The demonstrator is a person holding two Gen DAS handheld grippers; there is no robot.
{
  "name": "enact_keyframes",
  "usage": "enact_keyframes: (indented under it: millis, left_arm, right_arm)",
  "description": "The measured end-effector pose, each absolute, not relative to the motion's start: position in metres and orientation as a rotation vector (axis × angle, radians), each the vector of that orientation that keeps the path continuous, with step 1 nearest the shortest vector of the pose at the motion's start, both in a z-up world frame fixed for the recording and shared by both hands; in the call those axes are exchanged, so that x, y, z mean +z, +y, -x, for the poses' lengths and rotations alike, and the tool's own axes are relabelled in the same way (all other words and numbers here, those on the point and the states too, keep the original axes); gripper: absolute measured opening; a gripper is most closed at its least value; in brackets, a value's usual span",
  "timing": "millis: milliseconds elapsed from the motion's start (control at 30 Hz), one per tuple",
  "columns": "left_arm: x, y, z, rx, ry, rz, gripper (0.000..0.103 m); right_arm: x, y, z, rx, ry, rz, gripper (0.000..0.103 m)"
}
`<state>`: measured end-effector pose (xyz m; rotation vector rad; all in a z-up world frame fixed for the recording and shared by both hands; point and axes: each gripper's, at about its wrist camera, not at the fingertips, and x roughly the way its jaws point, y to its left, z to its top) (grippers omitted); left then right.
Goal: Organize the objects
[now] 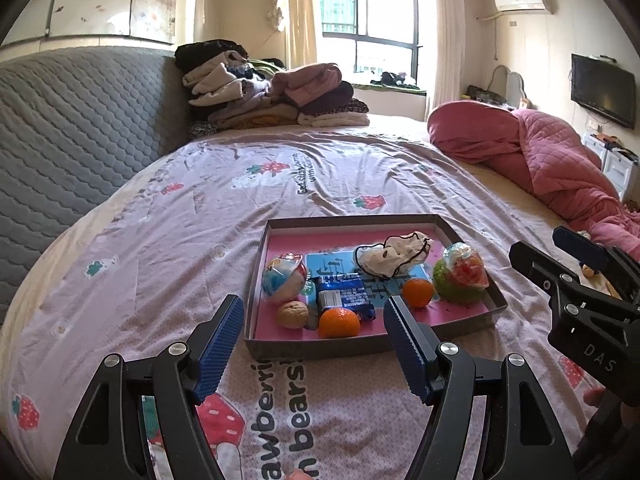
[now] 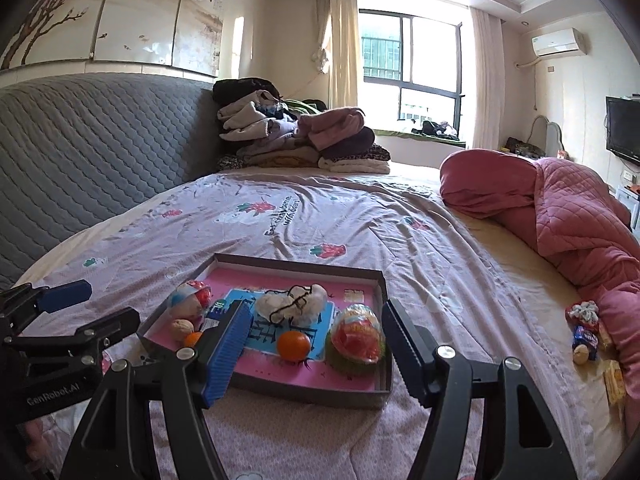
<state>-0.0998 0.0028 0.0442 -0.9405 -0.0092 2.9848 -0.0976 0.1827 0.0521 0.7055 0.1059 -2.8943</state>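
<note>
A shallow grey box with a pink floor lies on the bed sheet. In it are two oranges, a walnut, a blue snack packet, a wrapped ball, a white cloth with black cord and a green round thing under a clear-wrapped sweet. My left gripper hovers open at the box's near edge, nothing between its blue pads. My right gripper is open and empty just right of it, over the near right corner.
Loose items lie on the bed at the far right: a knitted bundle, a blue packet, a walnut and yellow packets. A pink quilt, a clothes pile and a grey headboard border the sheet.
</note>
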Motion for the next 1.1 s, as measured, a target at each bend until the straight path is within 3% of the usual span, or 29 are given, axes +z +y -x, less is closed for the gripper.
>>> enact_keyframes:
  millis: [1100]
  left_arm:
    - [0.024,-0.006,0.069,2.999,-0.06,0.91,0.074]
  right_arm:
    - [0.038,0.171,0.065,-2.914,0.111,-0.648,0.068]
